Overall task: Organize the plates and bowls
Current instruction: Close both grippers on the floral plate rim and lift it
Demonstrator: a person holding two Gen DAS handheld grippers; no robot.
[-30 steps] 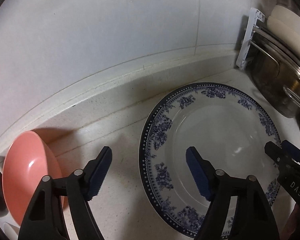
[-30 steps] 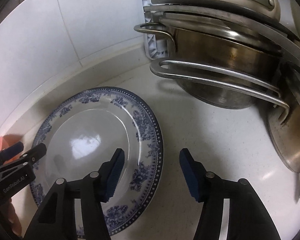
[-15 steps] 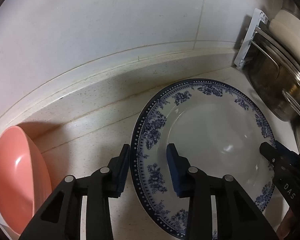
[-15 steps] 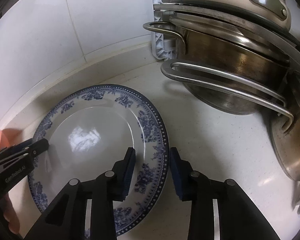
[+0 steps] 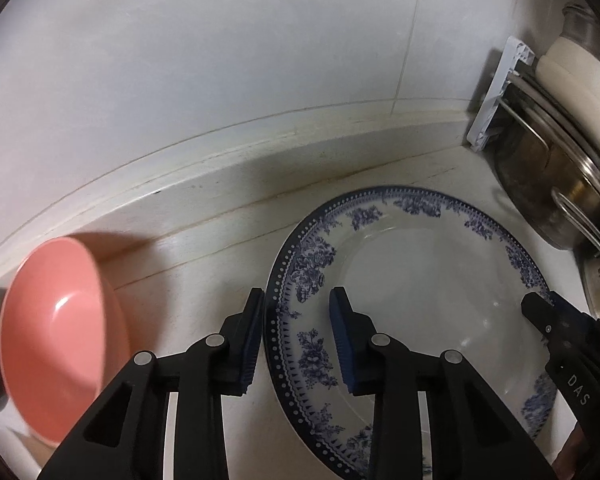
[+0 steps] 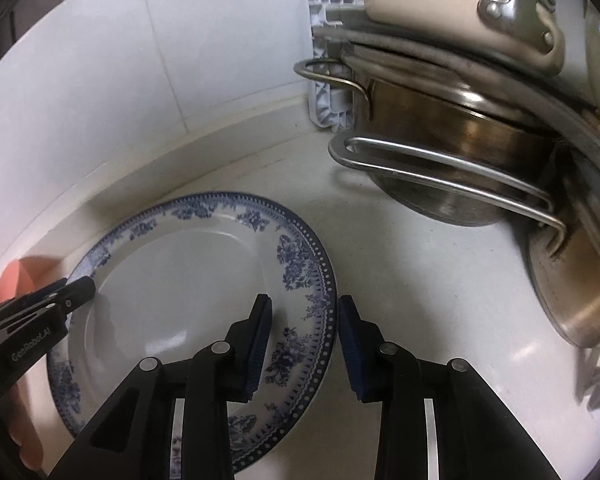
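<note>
step: two-handed grip on the plate (image 5: 420, 280), lying on the counter (image 6: 400, 280) by the wall, pink bowl (image 5: 56, 328) to its left | left gripper (image 5: 296, 336) and right gripper (image 6: 304, 340): each straddles an opposite rim, jaws narrowed, contact unclear | next: pinch evenly, lift level, steer past the pots (image 6: 460, 152)

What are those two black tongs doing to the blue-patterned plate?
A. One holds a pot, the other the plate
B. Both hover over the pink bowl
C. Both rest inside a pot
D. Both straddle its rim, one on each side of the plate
D: the left tongs straddle the plate rim on one side, the right tongs on the opposite side; the bowl and pots sit untouched.
</note>
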